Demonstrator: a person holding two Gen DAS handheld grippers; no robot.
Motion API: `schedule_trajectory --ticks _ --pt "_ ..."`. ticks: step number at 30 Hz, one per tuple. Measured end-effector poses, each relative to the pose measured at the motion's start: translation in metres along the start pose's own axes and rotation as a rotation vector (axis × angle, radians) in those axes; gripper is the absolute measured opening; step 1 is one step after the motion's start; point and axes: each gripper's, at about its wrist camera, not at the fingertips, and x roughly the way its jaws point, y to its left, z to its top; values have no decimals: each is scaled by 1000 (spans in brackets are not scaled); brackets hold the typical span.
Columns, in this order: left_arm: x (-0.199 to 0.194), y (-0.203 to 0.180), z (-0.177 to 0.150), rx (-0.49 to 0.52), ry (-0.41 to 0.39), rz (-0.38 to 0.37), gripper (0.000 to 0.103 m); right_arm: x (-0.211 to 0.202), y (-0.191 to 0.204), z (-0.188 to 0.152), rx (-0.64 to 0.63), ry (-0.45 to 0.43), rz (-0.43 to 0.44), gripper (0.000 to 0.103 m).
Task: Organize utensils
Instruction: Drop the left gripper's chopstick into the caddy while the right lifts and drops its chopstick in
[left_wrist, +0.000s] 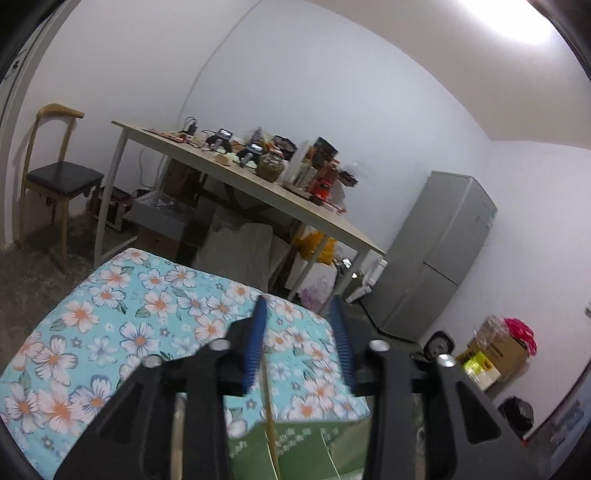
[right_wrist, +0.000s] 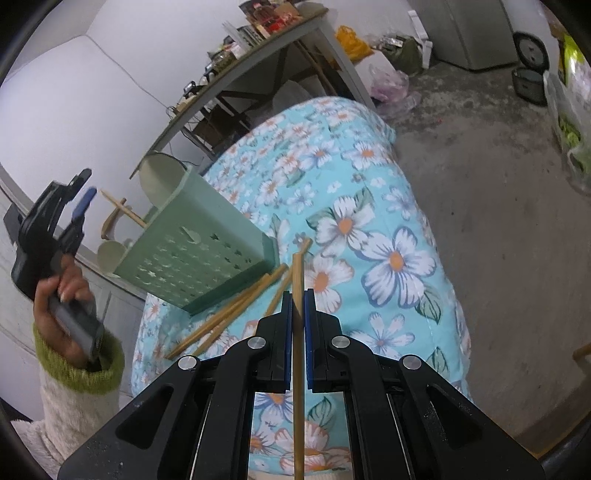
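Wooden chopstick (right_wrist: 297, 295) between ribbed gripper (right_wrist: 298, 295) pads

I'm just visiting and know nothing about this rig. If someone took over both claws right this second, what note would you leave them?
Right claw: shut on one wooden chopstick, above the flowered cloth.
Left claw: open, holding nothing, raised over the green utensil holder.
Holder: stands at the cloth's left edge; some utensils already stick out of its top.
Done: part of the sorting, it seems.
Left: loose chopsticks lie on the cloth beside the holder; put the held one in, then those.
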Motion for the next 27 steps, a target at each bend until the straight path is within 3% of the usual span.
schedule_trajectory --ticks 4,10,20,27 --pt "-26 -9 -7 77 23 -22 56 -14 18 13 -45 -45 26 4" --pt "-59 -11 -26 168 95 -44 70 -43 72 46 -175 -160 129 4" --pt "-88 3 -71 298 224 10 78 -51 181 101 -408 -346 293 4" --pt "-96 24 -87 273 267 23 79 -22 224 130 -464 -459 330 4"
